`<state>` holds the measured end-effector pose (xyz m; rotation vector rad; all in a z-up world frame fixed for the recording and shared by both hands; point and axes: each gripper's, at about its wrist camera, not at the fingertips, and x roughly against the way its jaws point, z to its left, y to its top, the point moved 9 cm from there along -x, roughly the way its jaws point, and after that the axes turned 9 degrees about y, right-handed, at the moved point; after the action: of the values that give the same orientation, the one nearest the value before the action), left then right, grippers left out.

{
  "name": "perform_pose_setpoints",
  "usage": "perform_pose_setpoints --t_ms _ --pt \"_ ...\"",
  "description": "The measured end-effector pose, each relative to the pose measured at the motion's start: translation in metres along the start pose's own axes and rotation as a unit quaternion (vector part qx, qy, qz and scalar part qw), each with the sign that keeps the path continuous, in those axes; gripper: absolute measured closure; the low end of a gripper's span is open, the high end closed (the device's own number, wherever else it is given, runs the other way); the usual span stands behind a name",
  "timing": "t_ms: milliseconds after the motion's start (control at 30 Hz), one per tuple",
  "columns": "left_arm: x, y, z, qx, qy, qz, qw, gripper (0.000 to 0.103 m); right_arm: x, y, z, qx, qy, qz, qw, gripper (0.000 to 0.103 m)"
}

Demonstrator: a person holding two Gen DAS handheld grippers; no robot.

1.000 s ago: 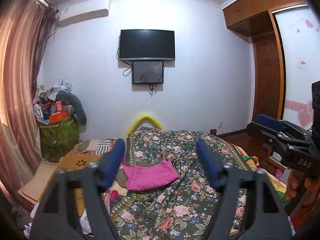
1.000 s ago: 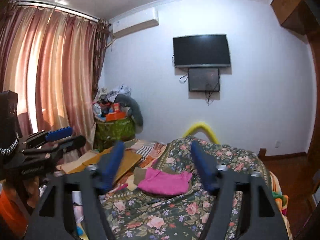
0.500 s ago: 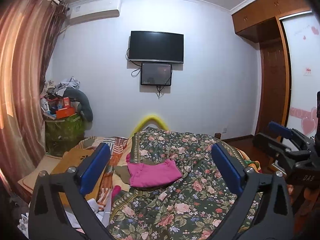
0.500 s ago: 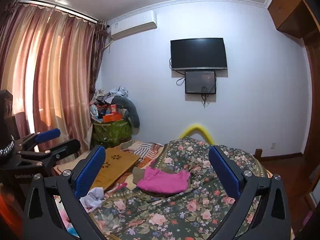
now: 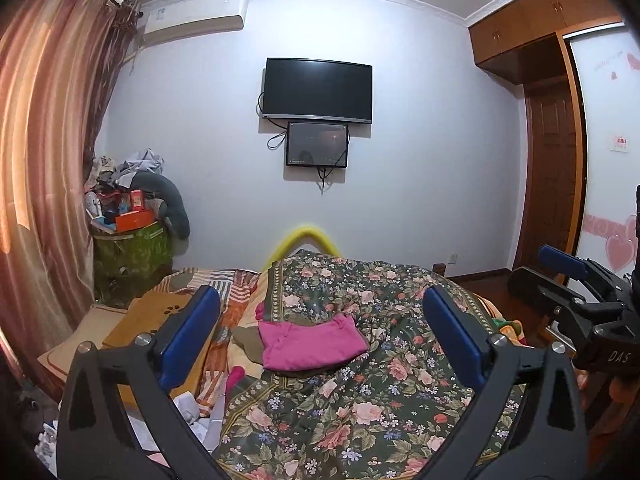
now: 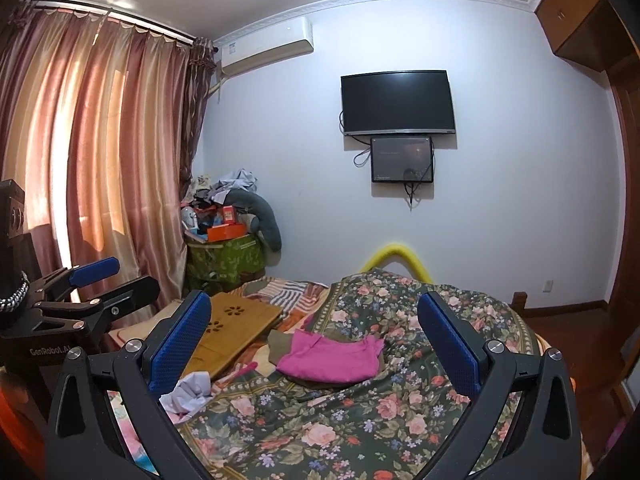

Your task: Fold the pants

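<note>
Folded pink pants (image 5: 310, 344) lie on a dark floral bedspread (image 5: 360, 408), on top of an olive-brown garment (image 5: 246, 338); they also show in the right wrist view (image 6: 332, 358). My left gripper (image 5: 320, 336) is open and empty, held above the near part of the bed, well short of the pants. My right gripper (image 6: 316, 344) is open and empty, likewise short of the pants. Each gripper shows at the edge of the other's view: the right one (image 5: 568, 276), the left one (image 6: 96, 284).
A wooden lap tray (image 6: 236, 328) and crumpled white cloth (image 6: 188, 394) lie on the bed's left side. A green bin piled with clutter (image 6: 224, 256) stands by the curtain (image 6: 100, 160). A yellow padded rail (image 5: 306, 236) marks the bed's far end. A TV (image 5: 318, 90) hangs on the wall.
Both grippers opened wide from a narrower spread one second ago. Both views tilted slightly, with the pants sitting lower in frame.
</note>
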<state>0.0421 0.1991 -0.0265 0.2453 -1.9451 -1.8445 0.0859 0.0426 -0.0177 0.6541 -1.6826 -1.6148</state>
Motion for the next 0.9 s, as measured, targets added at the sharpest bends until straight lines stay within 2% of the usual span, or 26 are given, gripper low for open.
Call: perform_pose_setpoints --t_ms 900 --pt "-0.0043 -0.0014 -0.0063 -0.007 -0.003 0.009 0.9999 0.0 0.0007 0.0008 -0.0028 -0.007 -0.002 0.008 1.0 0.0"
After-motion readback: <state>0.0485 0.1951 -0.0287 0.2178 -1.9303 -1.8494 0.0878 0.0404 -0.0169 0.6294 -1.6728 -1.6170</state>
